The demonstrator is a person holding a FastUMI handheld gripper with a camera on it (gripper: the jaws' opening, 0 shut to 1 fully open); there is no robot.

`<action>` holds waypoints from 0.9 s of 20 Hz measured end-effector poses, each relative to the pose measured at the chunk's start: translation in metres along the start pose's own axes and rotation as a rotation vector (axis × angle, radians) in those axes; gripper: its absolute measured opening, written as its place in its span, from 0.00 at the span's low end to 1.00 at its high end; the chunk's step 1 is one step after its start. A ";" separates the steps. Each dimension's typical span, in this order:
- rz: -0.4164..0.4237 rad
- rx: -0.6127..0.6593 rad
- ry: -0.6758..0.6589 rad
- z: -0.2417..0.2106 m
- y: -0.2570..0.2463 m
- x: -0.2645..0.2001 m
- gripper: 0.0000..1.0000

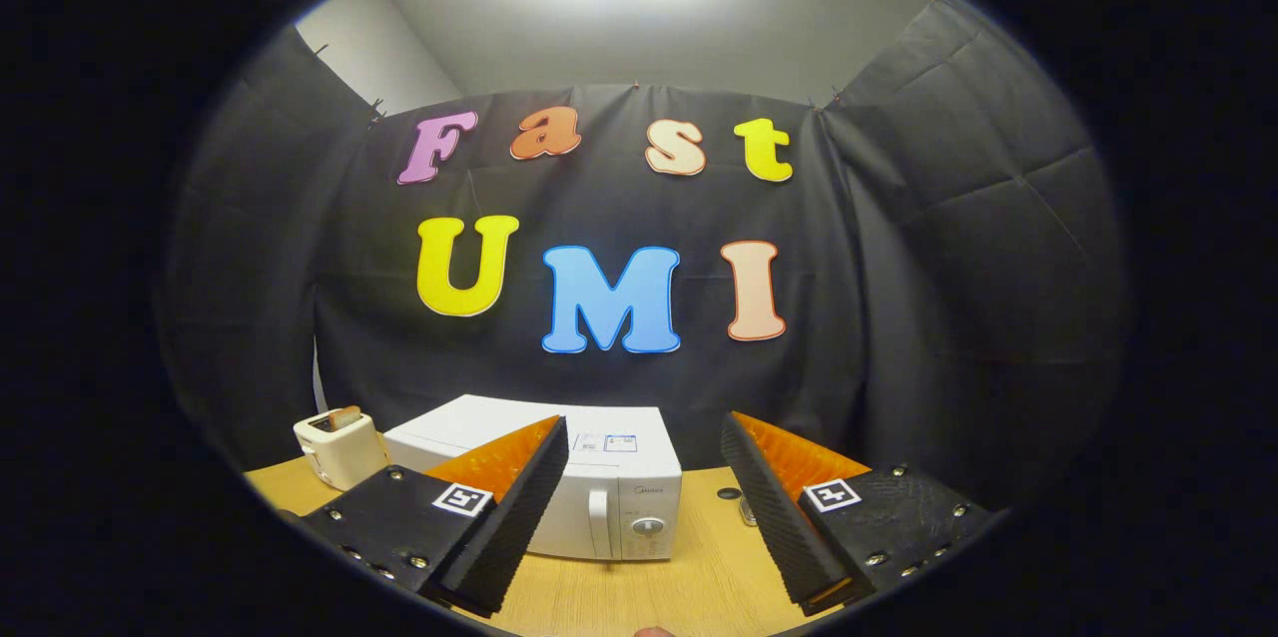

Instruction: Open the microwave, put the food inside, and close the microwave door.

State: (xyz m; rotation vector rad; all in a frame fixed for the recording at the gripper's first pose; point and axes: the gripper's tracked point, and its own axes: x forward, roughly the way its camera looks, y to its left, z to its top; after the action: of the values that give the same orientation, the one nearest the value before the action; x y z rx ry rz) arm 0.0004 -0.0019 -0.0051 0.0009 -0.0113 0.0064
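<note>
A white microwave (599,477) stands on the wooden table (699,577) against the black cloth wall, its door shut, with a vertical handle (599,522) and a round knob (647,525) on the right of its front. My gripper (644,437) hangs above the table in front of it, open, with nothing between the ribbed black fingers. The left finger (524,507) overlaps the microwave's left half and hides most of the door. The right finger (774,507) stands to the right of the microwave. The food cannot be told apart in this view.
A cream toaster (339,445) with a slice of toast in its slot sits left of the microwave. Two small dark and metal items (741,505) lie on the table just right of the microwave, near the right finger.
</note>
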 end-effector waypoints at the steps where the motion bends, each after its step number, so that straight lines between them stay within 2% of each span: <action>1: 0.002 0.002 0.001 -0.001 0.001 0.001 0.98; 6: 0.034 0.036 0.004 -0.006 0.007 0.011 0.98; 15: 0.106 0.027 0.042 -0.036 0.024 0.049 0.98; 18: 0.106 0.005 0.076 -0.054 0.027 0.066 0.98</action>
State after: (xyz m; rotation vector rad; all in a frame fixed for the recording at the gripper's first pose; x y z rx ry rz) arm 0.0666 0.0259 -0.0584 0.0047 0.0644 0.1124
